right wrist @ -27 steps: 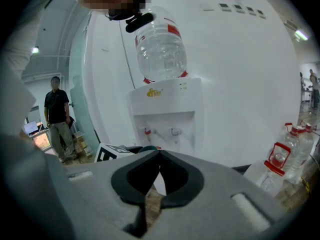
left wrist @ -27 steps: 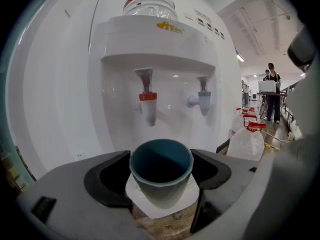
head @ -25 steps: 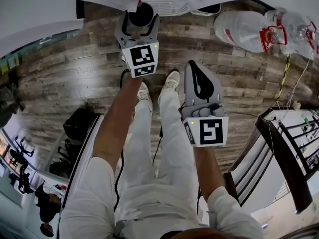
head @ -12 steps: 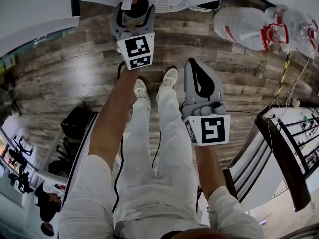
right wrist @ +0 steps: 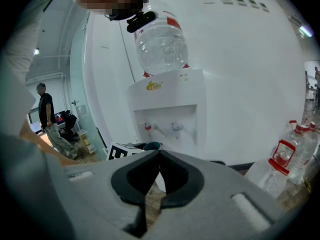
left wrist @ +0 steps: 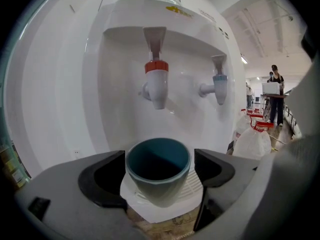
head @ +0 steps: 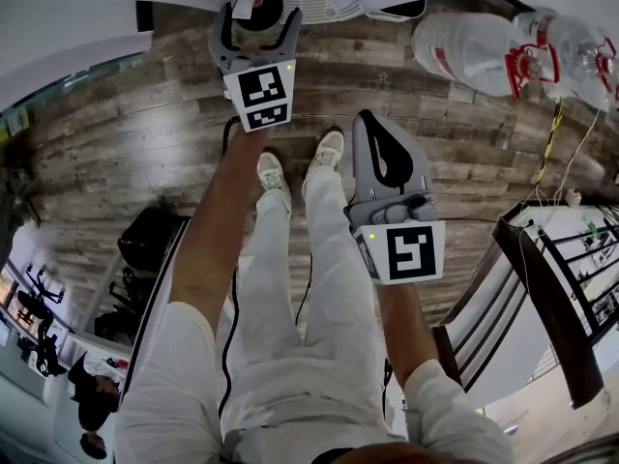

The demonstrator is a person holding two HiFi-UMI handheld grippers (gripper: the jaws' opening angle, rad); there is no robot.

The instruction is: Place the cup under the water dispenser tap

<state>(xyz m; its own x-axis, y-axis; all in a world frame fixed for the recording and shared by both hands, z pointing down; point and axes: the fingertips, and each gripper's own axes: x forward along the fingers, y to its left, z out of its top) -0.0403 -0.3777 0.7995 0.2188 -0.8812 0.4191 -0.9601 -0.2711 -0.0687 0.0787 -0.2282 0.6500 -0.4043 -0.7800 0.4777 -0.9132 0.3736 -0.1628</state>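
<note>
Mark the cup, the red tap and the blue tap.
cup (left wrist: 159,190), left gripper view, front wall.
red tap (left wrist: 158,90), left gripper view, white spout.
blue tap (left wrist: 220,91), left gripper view, spout.

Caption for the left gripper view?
Left gripper, jaws just opened, flanks a teal cup on the drip tray below the red tap.

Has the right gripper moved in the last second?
No. In the head view the right gripper stays shut beside the right shoe, as a second ago.
</note>
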